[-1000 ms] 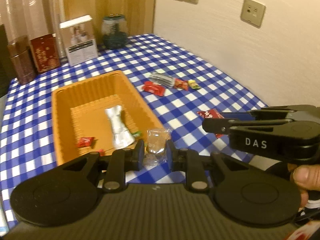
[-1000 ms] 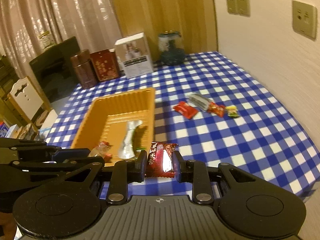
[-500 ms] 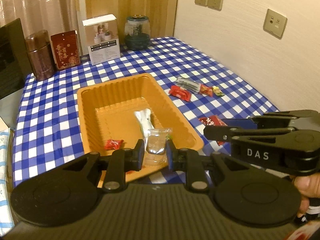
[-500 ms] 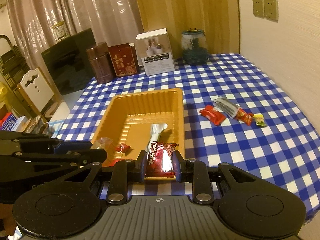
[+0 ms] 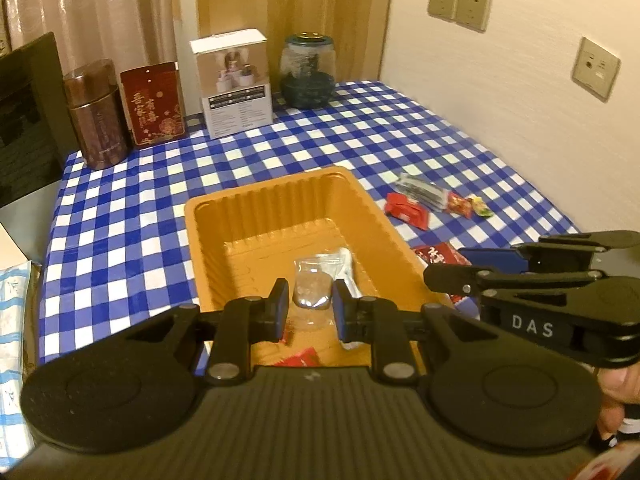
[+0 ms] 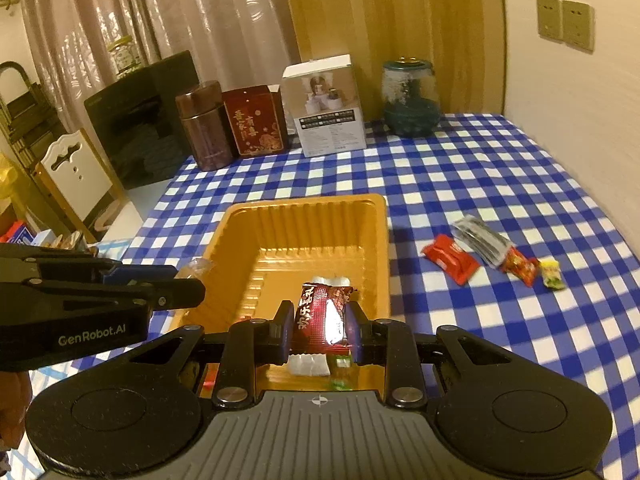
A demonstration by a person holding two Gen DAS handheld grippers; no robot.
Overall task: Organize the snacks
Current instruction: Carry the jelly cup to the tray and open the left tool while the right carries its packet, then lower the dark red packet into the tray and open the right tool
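Note:
My left gripper (image 5: 310,309) is shut on a clear plastic snack packet (image 5: 313,290) and hangs over the near end of the orange tray (image 5: 264,204). My right gripper (image 6: 319,327) is shut on a dark red snack packet (image 6: 320,313), also above the tray's (image 6: 304,208) near end. A white wrapped snack (image 6: 310,364) and small red candies (image 5: 298,358) lie inside the tray, partly hidden by the fingers. On the checked cloth to the right lie a red packet (image 6: 450,258), a grey packet (image 6: 482,238), a small red candy (image 6: 519,266) and a yellow-green candy (image 6: 552,276).
Along the table's far edge stand a brown tin (image 5: 96,114), a red box (image 5: 154,104), a white box (image 5: 234,82) and a glass jar (image 5: 307,70). A wall (image 5: 500,92) runs along the right side. A dark screen (image 6: 140,116) and a white chair (image 6: 76,174) stand left of the table.
Both grippers have moved left with their packets, from the table beside the tray to over the tray's near end. Each stays shut on its packet.

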